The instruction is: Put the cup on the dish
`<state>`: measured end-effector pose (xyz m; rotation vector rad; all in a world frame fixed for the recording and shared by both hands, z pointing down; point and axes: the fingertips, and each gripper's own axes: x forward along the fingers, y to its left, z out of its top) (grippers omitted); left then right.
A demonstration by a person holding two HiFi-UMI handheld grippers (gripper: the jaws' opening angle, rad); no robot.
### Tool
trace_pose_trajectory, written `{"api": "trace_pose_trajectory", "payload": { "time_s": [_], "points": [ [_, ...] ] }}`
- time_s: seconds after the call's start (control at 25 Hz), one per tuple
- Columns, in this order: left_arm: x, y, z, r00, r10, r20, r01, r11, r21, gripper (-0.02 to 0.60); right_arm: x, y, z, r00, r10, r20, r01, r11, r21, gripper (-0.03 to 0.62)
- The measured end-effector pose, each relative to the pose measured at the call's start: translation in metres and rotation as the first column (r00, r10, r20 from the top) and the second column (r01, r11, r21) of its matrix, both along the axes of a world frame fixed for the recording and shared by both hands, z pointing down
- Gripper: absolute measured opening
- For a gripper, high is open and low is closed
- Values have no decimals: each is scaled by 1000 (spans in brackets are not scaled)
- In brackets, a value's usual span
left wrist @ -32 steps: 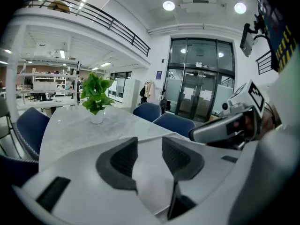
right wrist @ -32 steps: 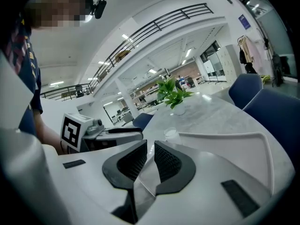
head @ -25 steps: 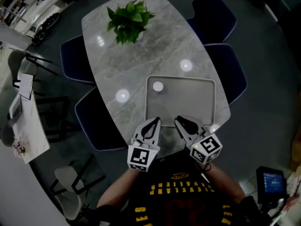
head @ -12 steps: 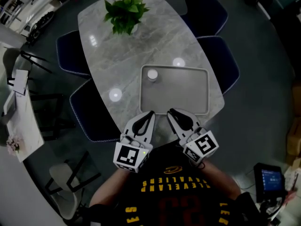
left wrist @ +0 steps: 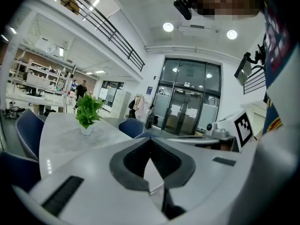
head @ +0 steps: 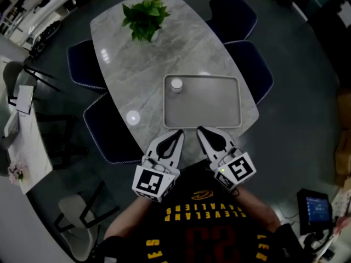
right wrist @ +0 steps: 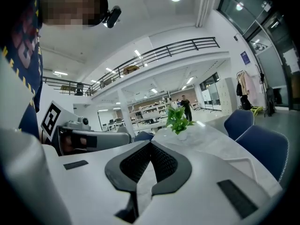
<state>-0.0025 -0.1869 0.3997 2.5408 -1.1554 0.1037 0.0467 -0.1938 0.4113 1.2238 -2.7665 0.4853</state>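
A small white cup (head: pixel 176 85) stands in the far left corner of the grey rectangular dish (head: pixel 219 106), a tray on the marble table (head: pixel 137 64). My left gripper (head: pixel 179 132) and right gripper (head: pixel 201 130) hover side by side at the table's near edge, just short of the tray's near rim. Both are shut with nothing between their jaws. In the left gripper view the left gripper (left wrist: pixel 150 138) has its tips together, and in the right gripper view so does the right gripper (right wrist: pixel 151 143). The cup is hidden in both gripper views.
A potted green plant (head: pixel 144 16) stands at the table's far end, plant (left wrist: pixel 86 112) and plant (right wrist: pixel 179 118) also showing ahead of each gripper. Dark blue chairs (head: pixel 249 64) line both long sides. A white side desk (head: pixel 22 125) is at the left.
The head view has shifted slightly, so the table and tray sit a little higher in the picture. Both grippers stay shut at the near edge. The cup has not moved on the tray.
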Motion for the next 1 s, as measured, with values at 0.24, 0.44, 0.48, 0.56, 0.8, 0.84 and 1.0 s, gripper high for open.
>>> {"api": "trace_pose_trajectory", "payload": {
  "time_s": [0.24, 0.44, 0.48, 0.56, 0.8, 0.84, 1.0],
  "points": [
    [-2, 13, -14, 1000, 29, -9, -29, 999, 19, 0, -1, 11, -12, 999, 36, -29, -34, 998, 49, 6],
    [-6, 23, -18, 999, 46, -13, -46, 998, 30, 0, -4, 21, -18, 997, 59, -43, -56, 996, 68, 6],
    [-7, 26, -20, 999, 50, -14, -49, 998, 33, 0, -5, 24, -20, 997, 61, -49, -57, 996, 75, 5],
    [-10, 30, -24, 998, 53, -17, -52, 998, 42, 0, -7, 28, -23, 996, 67, -58, -62, 995, 83, 6],
    [-22, 38, -30, 998, 52, -18, -51, 997, 65, 1, -12, 40, -28, 993, 103, -62, -96, 990, 107, 6],
    [-24, 40, -29, 998, 55, -16, -54, 996, 71, 0, -13, 41, -29, 992, 107, -64, -99, 989, 113, 6],
    [-29, 46, -27, 998, 57, -4, -57, 994, 97, 0, -17, 46, -33, 992, 108, -68, -98, 986, 135, 6]
  ]
}}
